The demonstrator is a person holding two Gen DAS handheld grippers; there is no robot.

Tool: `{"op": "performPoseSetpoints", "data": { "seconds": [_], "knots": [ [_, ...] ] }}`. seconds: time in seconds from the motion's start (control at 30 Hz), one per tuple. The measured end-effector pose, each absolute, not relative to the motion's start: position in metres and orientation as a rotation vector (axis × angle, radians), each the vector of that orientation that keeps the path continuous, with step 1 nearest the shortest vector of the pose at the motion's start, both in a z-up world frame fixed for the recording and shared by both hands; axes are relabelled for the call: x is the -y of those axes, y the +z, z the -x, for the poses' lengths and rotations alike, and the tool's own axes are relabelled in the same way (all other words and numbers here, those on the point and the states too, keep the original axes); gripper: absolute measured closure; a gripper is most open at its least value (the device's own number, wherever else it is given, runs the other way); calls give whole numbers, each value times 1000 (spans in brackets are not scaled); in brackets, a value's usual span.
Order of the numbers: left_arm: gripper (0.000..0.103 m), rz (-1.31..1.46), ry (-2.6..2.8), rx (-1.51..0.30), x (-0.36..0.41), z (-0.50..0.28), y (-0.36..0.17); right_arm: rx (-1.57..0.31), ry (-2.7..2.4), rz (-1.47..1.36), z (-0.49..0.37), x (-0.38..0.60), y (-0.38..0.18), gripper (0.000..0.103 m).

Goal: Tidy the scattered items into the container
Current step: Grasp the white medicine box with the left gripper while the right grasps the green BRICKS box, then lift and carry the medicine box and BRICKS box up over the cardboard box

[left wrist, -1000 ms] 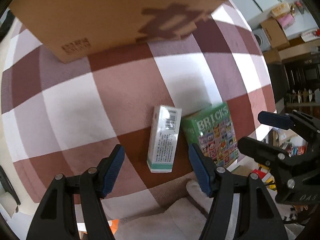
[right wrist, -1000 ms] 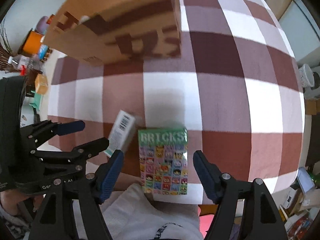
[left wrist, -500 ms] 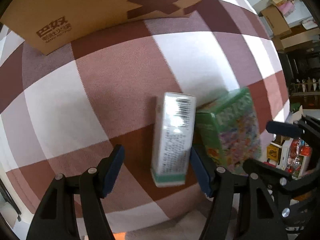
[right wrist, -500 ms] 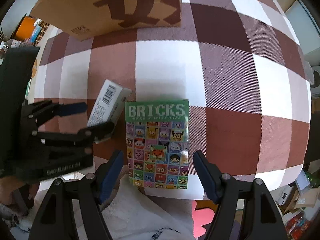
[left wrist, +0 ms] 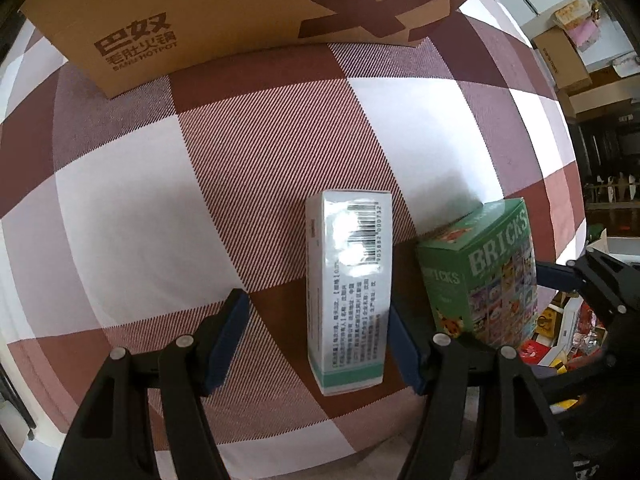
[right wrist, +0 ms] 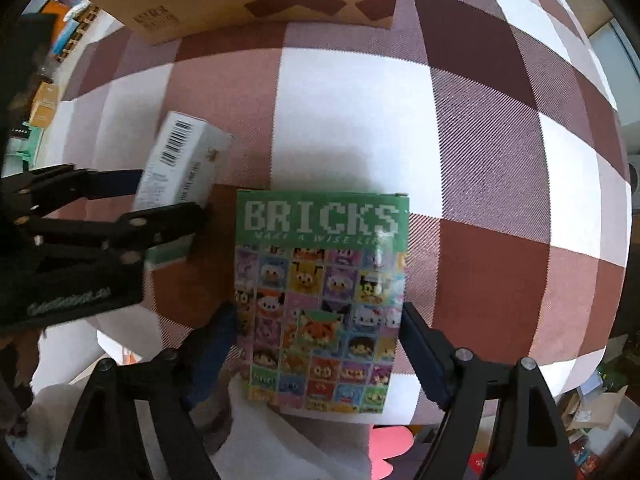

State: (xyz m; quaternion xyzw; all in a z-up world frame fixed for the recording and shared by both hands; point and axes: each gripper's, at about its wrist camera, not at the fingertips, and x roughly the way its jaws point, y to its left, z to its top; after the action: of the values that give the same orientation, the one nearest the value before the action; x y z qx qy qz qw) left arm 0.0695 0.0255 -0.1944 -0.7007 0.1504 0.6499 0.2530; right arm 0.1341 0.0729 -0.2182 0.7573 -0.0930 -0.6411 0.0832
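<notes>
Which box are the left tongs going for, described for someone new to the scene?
On the checked tablecloth, in front of the big cardboard carton, two small boxes lie side by side. It is the slim white one with a barcode and teal end band, not the green BRICKS box.

A green bricks box (right wrist: 320, 300) and white carton (left wrist: 348, 292) lie on maroon-and-white checked cloth (left wrist: 260, 168).

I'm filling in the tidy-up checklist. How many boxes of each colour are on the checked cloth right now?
White boxes: 1, the white barcode box
Green boxes: 1, the green BRICKS box
Brown boxes: 1, the cardboard container
Total: 3
</notes>
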Motion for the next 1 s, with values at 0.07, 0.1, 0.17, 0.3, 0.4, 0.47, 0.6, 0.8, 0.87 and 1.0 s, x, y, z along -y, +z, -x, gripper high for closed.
{"op": "performPoseSetpoints", "data": {
  "seconds": [0.07,0.1,0.17,0.3,0.4,0.47,0.6,0.8,0.87,1.0],
  "knots": [
    [35,1894,1774,-423,-26,-70,-194,291,-1905,-2272,-133,-73,-225,19],
    [35,1887,1779,-435,-27,-71,-194,301,-1904,-2274,-133,-73,-227,19],
    [35,1867,1796,-474,-30,-74,-194,308,-1899,-2274,-134,-74,-231,19],
    [37,1807,1835,-620,-40,-85,-195,312,-1903,-2267,-134,-75,-235,19],
    [38,1799,1850,-637,-40,-86,-194,281,-1917,-2267,-135,-73,-235,20],
    [51,1797,1860,-648,-38,-84,-193,282,-1920,-2272,-135,-75,-235,20],
    [66,1814,1865,-613,-30,-79,-188,288,-1932,-2307,-137,-86,-234,20],
    [71,1826,1856,-520,-22,-75,-173,352,-1968,-2276,-132,-107,-211,20],
    [72,1813,1863,-506,-23,-74,-163,347,-1984,-2257,-129,-109,-202,20],
    [72,1785,1877,-478,-18,-63,-147,322,-2013,-2194,-121,-109,-181,20]
  ]
}}
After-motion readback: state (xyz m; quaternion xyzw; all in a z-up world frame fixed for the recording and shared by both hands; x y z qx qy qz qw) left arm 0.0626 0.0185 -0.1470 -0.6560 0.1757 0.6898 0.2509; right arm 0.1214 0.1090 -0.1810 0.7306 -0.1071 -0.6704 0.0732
